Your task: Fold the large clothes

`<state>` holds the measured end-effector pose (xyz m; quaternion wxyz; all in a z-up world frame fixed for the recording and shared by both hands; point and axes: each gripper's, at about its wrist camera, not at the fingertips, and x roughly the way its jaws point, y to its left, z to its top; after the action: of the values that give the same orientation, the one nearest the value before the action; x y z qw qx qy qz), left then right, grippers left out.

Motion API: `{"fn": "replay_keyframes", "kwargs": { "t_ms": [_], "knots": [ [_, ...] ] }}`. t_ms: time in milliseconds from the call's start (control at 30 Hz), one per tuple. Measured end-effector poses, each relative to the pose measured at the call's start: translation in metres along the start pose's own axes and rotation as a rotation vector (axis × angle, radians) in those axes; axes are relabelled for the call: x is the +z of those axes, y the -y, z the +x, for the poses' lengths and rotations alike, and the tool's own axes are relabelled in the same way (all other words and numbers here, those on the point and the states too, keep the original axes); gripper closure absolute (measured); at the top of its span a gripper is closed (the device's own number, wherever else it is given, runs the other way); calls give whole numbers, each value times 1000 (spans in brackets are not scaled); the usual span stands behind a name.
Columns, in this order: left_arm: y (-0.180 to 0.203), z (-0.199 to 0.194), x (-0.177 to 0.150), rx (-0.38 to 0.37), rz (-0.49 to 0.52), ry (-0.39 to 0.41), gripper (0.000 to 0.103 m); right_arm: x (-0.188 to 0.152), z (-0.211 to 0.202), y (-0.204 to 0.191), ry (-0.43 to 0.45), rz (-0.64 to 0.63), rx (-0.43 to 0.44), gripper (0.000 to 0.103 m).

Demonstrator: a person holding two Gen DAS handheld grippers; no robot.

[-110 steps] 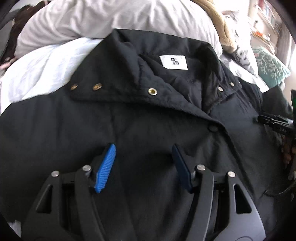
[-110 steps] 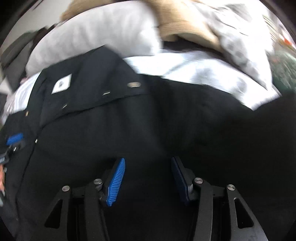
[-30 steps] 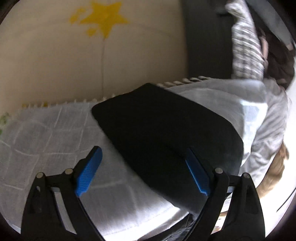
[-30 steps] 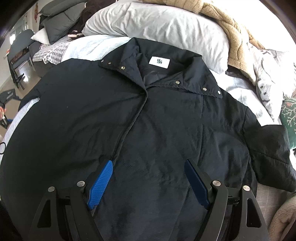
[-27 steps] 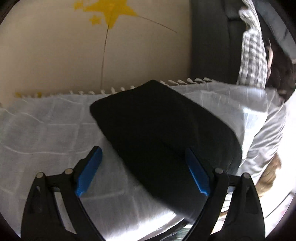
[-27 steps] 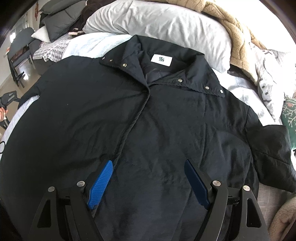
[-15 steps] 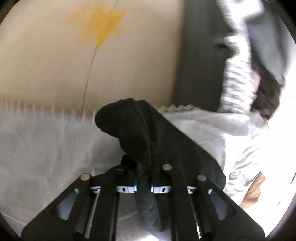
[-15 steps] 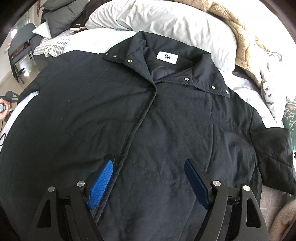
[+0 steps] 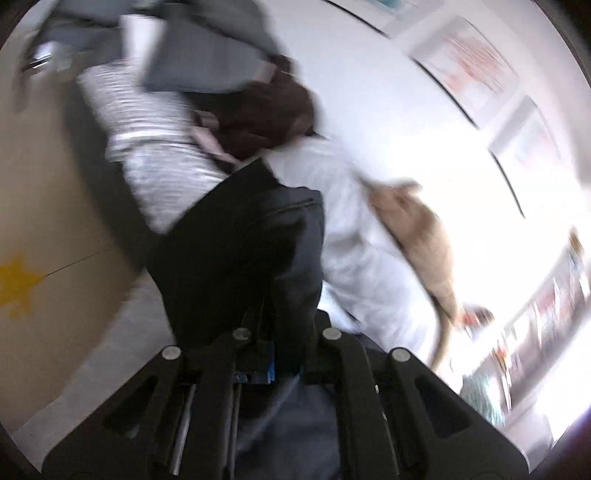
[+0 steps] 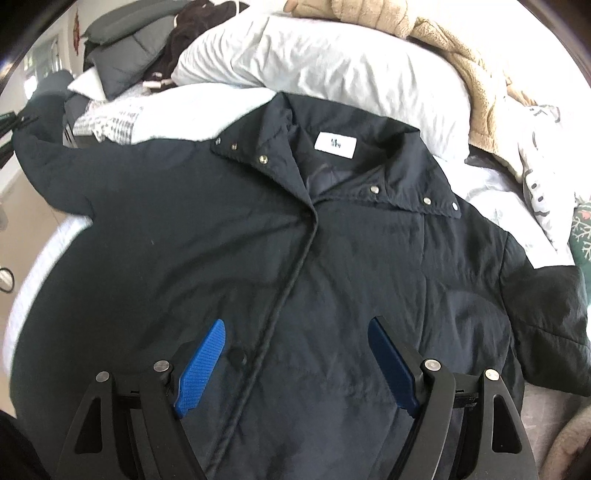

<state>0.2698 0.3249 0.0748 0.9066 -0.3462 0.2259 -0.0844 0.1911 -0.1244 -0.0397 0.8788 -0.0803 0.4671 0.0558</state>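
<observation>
- Black quilted snap-front coat (image 10: 295, 258) lay face-up and spread flat across the bed, front closed, likely so its sleeves could be folded inward.
- Its one sleeve end (image 9: 236, 251) was pinched in the left gripper (image 9: 284, 354), jaws pressed together on the cloth, raised clear of the bedding, apparently to carry it over the body.
- Right gripper (image 10: 295, 365) hovered over the coat's lower front, blue pads spread wide, gripping nothing.
- White bedding (image 10: 332, 62), a tan fleece blanket (image 10: 461, 48) and grey pillows (image 10: 122, 33) were heaped behind the collar; pale floor (image 9: 40, 206) showed beside the bed.
</observation>
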Motion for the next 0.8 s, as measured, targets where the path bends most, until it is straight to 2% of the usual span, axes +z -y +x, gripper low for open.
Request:
{"fn": "replay_keyframes", "kwargs": {
  "t_ms": [133, 200, 367, 500, 600, 667, 733, 767, 800],
  "knots": [
    [74, 30, -35, -109, 111, -100, 94, 10, -7, 7, 28, 30, 14, 21],
    [108, 47, -63, -152, 157, -161, 94, 15, -9, 12, 41, 50, 24, 21],
    [159, 89, -140, -193, 233, -332, 94, 20, -11, 32, 60, 127, 73, 21],
    [175, 114, -204, -172, 291, -469, 93, 16, -7, 55, 56, 210, 125, 21],
    [176, 133, -250, -127, 354, -577, 92, 11, 1, 74, 44, 289, 158, 21],
    [170, 146, -272, -87, 381, -652, 90, 7, 8, 90, 35, 368, 210, 21],
    [164, 154, -293, -22, 439, -751, 76, 2, 17, 106, 26, 462, 301, 21],
    [164, 153, -300, -7, 465, -792, 72, 0, 19, 110, 23, 489, 335, 21],
    [167, 146, -302, -15, 488, -809, 64, -1, 22, 114, 19, 515, 370, 21]
  ]
}}
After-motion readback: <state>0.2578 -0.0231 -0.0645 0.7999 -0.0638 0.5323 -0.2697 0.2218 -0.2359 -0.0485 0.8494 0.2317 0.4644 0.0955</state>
